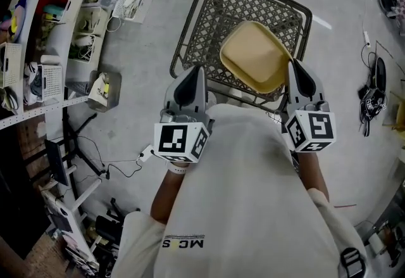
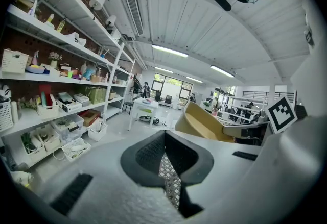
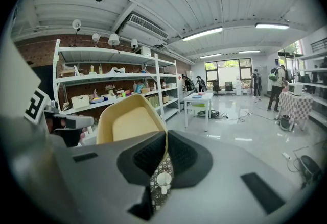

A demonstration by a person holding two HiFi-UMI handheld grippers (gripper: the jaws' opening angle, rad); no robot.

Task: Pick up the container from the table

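A shallow tan container (image 1: 256, 55) with rounded corners hangs tilted above a black lattice metal table (image 1: 209, 11). My right gripper (image 1: 297, 73) is shut on its right rim. In the right gripper view the container (image 3: 127, 121) rises to the left and its thin edge runs down between the jaws of the right gripper (image 3: 165, 139). My left gripper (image 1: 190, 85) is shut with nothing in it, just left of the container and apart from it. The left gripper view shows the left gripper (image 2: 164, 139), with the container (image 2: 202, 122) off to the right.
Shelving (image 1: 38, 30) packed with bins and small items lines the left side, and white baskets (image 1: 130, 1) stand on the concrete floor beside it. Cables and gear (image 1: 373, 96) lie on the floor at the right. A white table (image 3: 199, 99) and people stand far off.
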